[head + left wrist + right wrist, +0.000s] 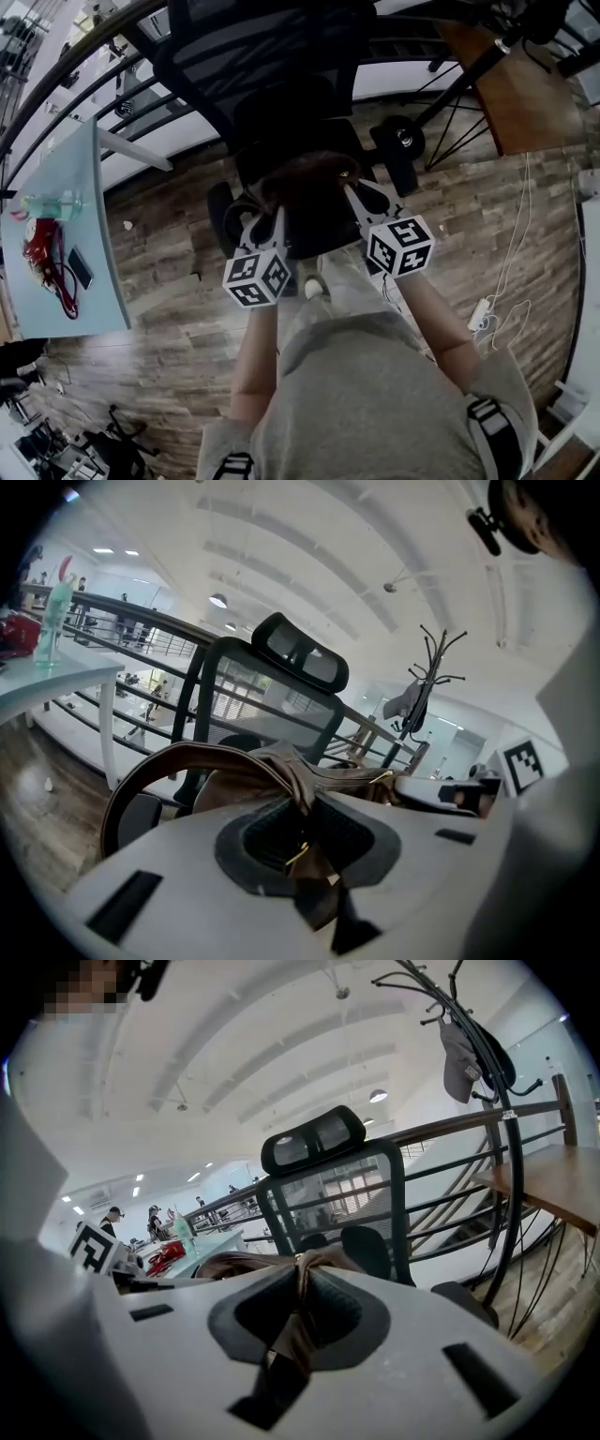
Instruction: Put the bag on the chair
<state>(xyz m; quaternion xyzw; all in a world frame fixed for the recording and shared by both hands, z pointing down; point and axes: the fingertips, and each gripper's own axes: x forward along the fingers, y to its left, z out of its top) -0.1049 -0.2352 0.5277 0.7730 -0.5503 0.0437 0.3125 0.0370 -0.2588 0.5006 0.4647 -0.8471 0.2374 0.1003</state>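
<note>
A brown leather bag (pixel 309 178) hangs between my two grippers, right over the seat of a black mesh-backed office chair (pixel 262 47). I cannot tell whether it touches the seat. My left gripper (pixel 270 223) is shut on the bag's left end. In the left gripper view the leather is pinched between the jaws of the left gripper (pixel 305 832), and the bag's strap (pixel 159 766) arcs out to the left. My right gripper (pixel 358 199) is shut on the bag's right end, with a leather fold clamped in the right gripper (pixel 300 1312). The chair's headrest (pixel 314 1147) stands straight ahead.
A pale table (pixel 89 300) at the left holds a bottle (pixel 52 203), a red item and a phone. A wooden tabletop (pixel 520 89) and a coat rack (pixel 473 1044) stand at the right. A railing runs behind the chair. Cables and a power strip (pixel 480 312) lie on the wood floor.
</note>
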